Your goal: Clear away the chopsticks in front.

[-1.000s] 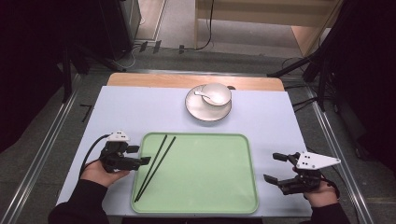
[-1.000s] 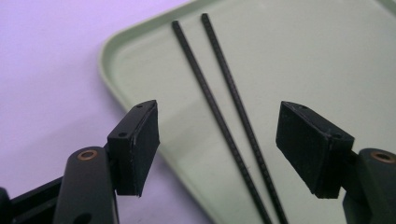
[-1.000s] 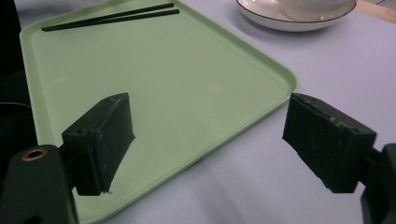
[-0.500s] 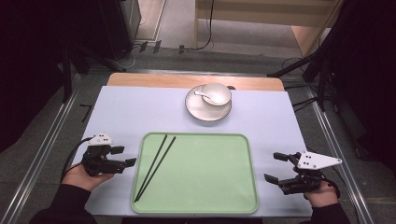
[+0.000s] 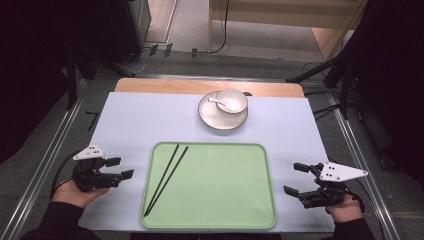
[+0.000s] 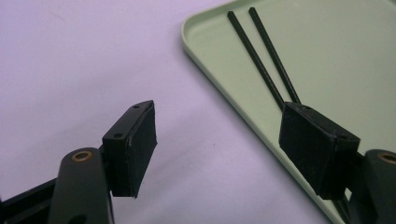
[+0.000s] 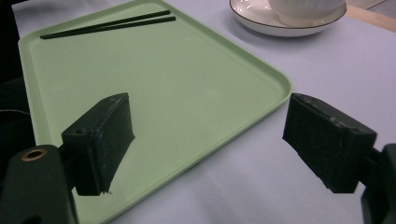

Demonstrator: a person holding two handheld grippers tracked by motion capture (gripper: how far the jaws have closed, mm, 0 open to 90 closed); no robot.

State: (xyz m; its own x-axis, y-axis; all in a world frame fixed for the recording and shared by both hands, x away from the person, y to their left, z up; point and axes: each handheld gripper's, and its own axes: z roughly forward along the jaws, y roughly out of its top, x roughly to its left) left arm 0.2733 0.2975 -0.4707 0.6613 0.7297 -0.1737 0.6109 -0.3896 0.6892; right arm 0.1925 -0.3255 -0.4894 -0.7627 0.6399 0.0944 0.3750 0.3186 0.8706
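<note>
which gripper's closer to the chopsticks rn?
Left. The left gripper sits open just off the tray's left edge, beside the chopsticks. The right gripper is open past the tray's far right edge.

table (image 5: 140, 120), pale lilac top | green tray (image 5: 225, 200) near edge | white plate (image 5: 212, 120) far side

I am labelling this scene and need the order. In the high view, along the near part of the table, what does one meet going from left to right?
Left gripper → chopsticks → green tray → right gripper.
</note>
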